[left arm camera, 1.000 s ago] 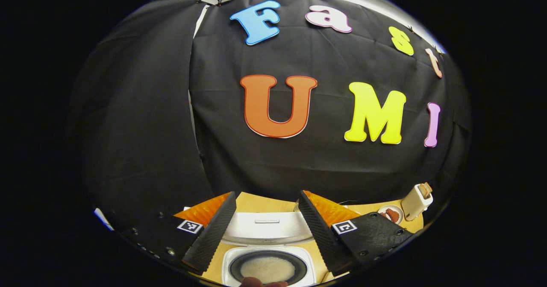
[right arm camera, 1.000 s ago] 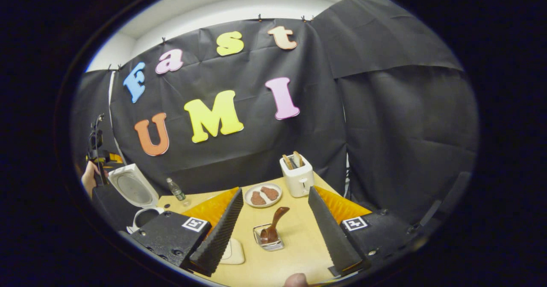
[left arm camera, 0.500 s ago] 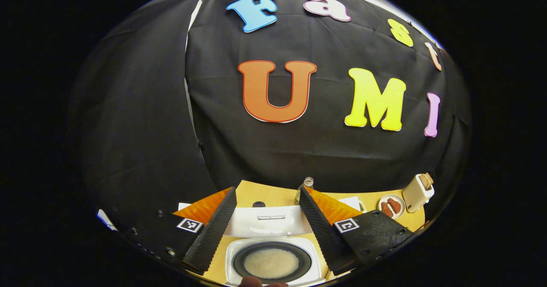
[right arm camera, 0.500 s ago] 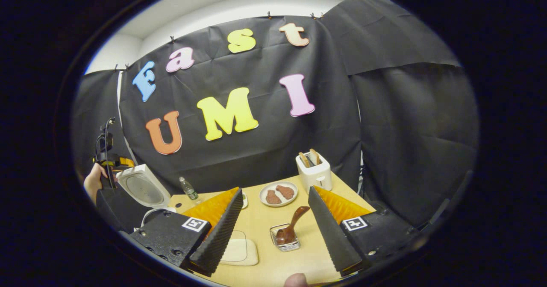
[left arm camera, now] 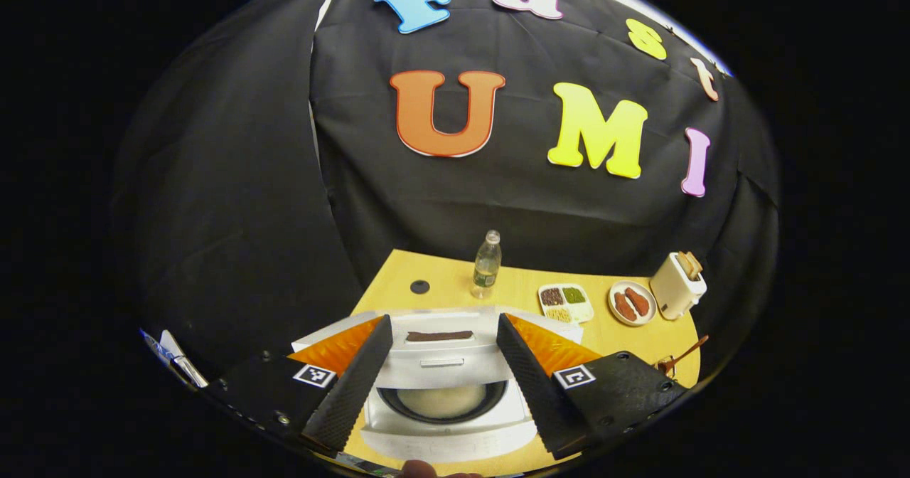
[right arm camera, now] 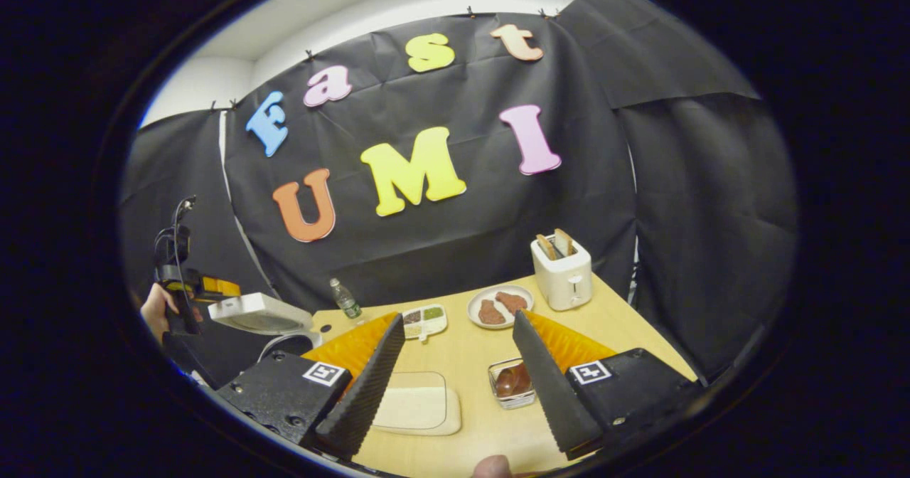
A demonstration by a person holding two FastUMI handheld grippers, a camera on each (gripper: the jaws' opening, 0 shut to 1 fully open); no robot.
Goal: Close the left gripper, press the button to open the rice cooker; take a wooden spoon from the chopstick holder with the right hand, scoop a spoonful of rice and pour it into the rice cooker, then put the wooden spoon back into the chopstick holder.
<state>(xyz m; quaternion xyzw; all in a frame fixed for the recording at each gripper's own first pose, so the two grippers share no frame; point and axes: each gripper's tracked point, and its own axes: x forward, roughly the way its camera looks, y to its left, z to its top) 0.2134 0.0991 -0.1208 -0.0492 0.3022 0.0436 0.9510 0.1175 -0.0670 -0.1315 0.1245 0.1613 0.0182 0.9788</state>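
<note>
I note a smooth matt wooden table [right arm camera: 462, 353] and a glossy white plastic rice cooker [left arm camera: 448, 368]. Chopstick holder [right arm camera: 512, 382] looks shiny metal; toaster [right arm camera: 561, 275] smooth plastic.

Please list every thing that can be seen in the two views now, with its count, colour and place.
rice cooker: one, white, lid partly lowered, pot holding rice, table's near left.
water bottle: one, clear, table's back.
divided dish: one, white, beside the bottle.
plate: one, white, two brown pieces, beside the toaster.
toaster: one, white, bread in slots, back right.
chopstick holder: one, clear, holding the brown wooden spoon.
flat tray: one, beige, table's front.
table: one, light wood.
left gripper: open, over the cooker.
right gripper: open, above the table.
</note>
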